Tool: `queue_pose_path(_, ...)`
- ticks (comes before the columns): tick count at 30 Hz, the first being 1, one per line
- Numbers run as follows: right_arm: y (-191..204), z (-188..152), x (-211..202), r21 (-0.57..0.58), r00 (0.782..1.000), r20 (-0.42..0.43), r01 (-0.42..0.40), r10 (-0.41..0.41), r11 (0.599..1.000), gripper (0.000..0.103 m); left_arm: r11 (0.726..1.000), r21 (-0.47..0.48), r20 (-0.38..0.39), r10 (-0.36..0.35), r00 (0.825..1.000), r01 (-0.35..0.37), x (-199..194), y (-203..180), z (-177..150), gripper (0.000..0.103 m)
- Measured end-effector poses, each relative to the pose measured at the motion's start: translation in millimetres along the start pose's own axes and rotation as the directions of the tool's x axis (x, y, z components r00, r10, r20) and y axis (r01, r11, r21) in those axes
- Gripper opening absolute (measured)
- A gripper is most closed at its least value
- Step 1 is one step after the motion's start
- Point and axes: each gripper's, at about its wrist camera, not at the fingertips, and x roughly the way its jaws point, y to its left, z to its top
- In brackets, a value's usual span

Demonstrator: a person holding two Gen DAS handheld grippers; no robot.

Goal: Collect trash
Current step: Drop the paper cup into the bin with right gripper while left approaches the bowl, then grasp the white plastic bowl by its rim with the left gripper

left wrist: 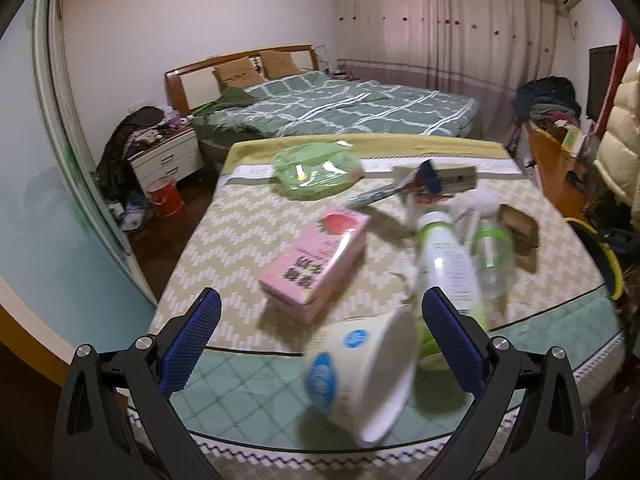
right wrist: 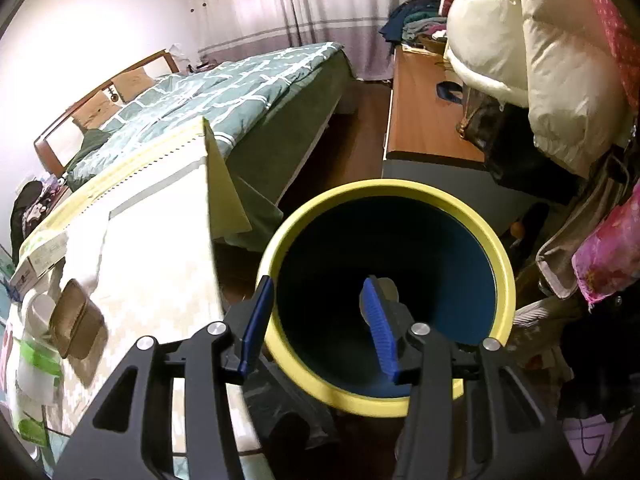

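In the left wrist view my left gripper point(left wrist: 320, 316) is open above the near edge of the mattress point(left wrist: 224, 240). A white paper cup point(left wrist: 362, 376) with blue dots lies tipped between its fingers, blurred, not clamped. Beyond lie a pink strawberry carton point(left wrist: 316, 260), a white bottle with green cap point(left wrist: 448, 264), a clear bottle point(left wrist: 494, 256), a green wipes pack point(left wrist: 316, 170), a brown tin point(left wrist: 520, 226) and wrappers point(left wrist: 400, 192). In the right wrist view my right gripper point(right wrist: 320, 320) is open over the yellow-rimmed blue bin point(right wrist: 496, 248), one finger inside the rim. A small pale item point(right wrist: 388, 286) lies inside.
A bed with a green quilt point(left wrist: 340, 108) stands behind the mattress. A red bucket point(left wrist: 164, 196) and a white nightstand point(left wrist: 168, 158) are on the left. A wooden desk point(right wrist: 424, 112) with a cream down jacket point(right wrist: 532, 44) and piled clothes stands right of the bin.
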Motion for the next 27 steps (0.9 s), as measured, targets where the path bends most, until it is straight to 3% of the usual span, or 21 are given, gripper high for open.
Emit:
queue_pose_path(13, 11.8, 1.3, -1.1, -0.017, 1.000, 0.003, -0.029, 0.029, 0.999, 0.045, 0.989, -0.066, -0.060, 0.131, 0.990, -0.135, 36.4, 48.9, -9.2, 0.099)
queue_pose_path(17, 15.4, -1.1, -1.7, -0.024, 0.999, 0.005, -0.033, 0.034, 0.999, 0.045, 0.986, -0.086, -0.073, 0.136, 0.988, -0.142, 38.7, 58.9, -12.2, 0.099)
queue_pose_path(21, 19.0, -0.7, -2.4, -0.025, 0.999, 0.008, -0.043, 0.044, 0.999, 0.045, 0.990, -0.095, -0.064, 0.097, 0.993, -0.103, 29.9, 60.8, -15.4, 0.099)
queue_pose_path(25, 22.8, -2.7, -6.2, -0.029, 0.998, 0.015, -0.057, 0.058, 0.998, 0.045, 0.993, -0.111, -0.024, -0.033, 0.999, 0.030, 6.0, 56.7, -18.6, 0.099)
queue_pose_path(27, 22.8, -2.9, -8.5, -0.027, 0.998, 0.021, -0.066, 0.067, 0.997, 0.045, 0.995, -0.083, -0.019, -0.061, 0.998, 0.059, -2.9, 49.3, -25.3, 0.099)
